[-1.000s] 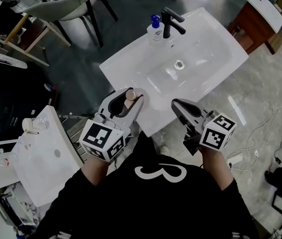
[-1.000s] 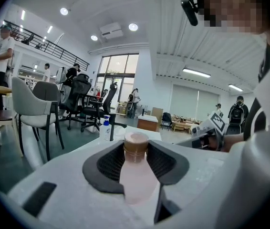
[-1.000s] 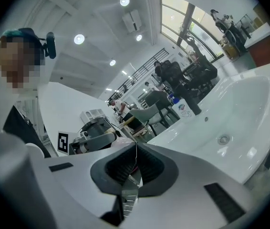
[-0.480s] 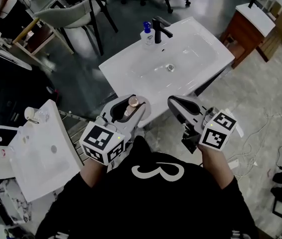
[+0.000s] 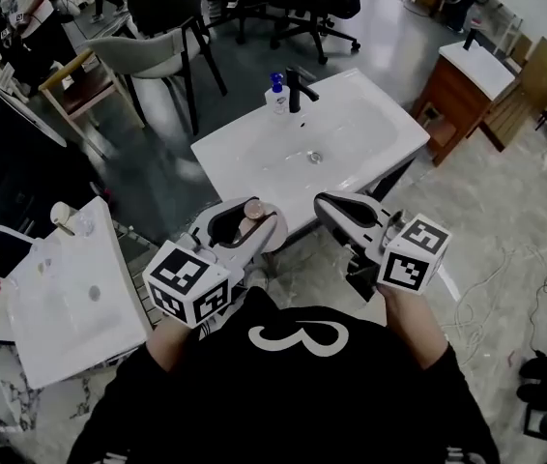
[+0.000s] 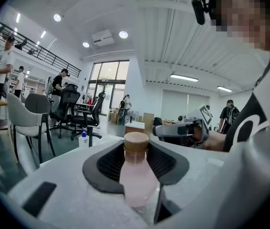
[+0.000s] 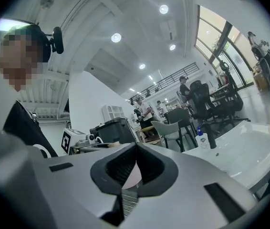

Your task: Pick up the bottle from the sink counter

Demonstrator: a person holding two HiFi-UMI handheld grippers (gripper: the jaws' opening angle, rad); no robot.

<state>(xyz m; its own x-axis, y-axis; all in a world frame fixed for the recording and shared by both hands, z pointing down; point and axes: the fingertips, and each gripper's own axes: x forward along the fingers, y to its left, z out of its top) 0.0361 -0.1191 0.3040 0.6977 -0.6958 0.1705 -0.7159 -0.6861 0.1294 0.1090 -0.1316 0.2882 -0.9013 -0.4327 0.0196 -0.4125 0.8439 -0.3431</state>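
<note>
A pink bottle with a tan cap (image 5: 252, 208) stands upright between the jaws of my left gripper (image 5: 250, 217), which is shut on it and holds it in the air in front of the person's chest. In the left gripper view the bottle (image 6: 136, 173) fills the gap between the dark pads. My right gripper (image 5: 324, 204) hovers to the right of it, shut with nothing in it; its pads meet at the tip (image 7: 136, 146). The white sink counter (image 5: 370, 148) lies beyond both grippers.
On the sink counter stand a black faucet (image 5: 296, 87) and a blue-capped soap bottle (image 5: 275, 95). A second white basin (image 5: 71, 303) sits at the left. Chairs (image 5: 158, 46), a wooden cabinet (image 5: 457, 90) and floor cables (image 5: 491, 288) surround the spot.
Both grippers have drawn back and up from the sink counter, which now looks smaller and farther off. The left gripper still carries the bottle; the right one has rolled a little.
</note>
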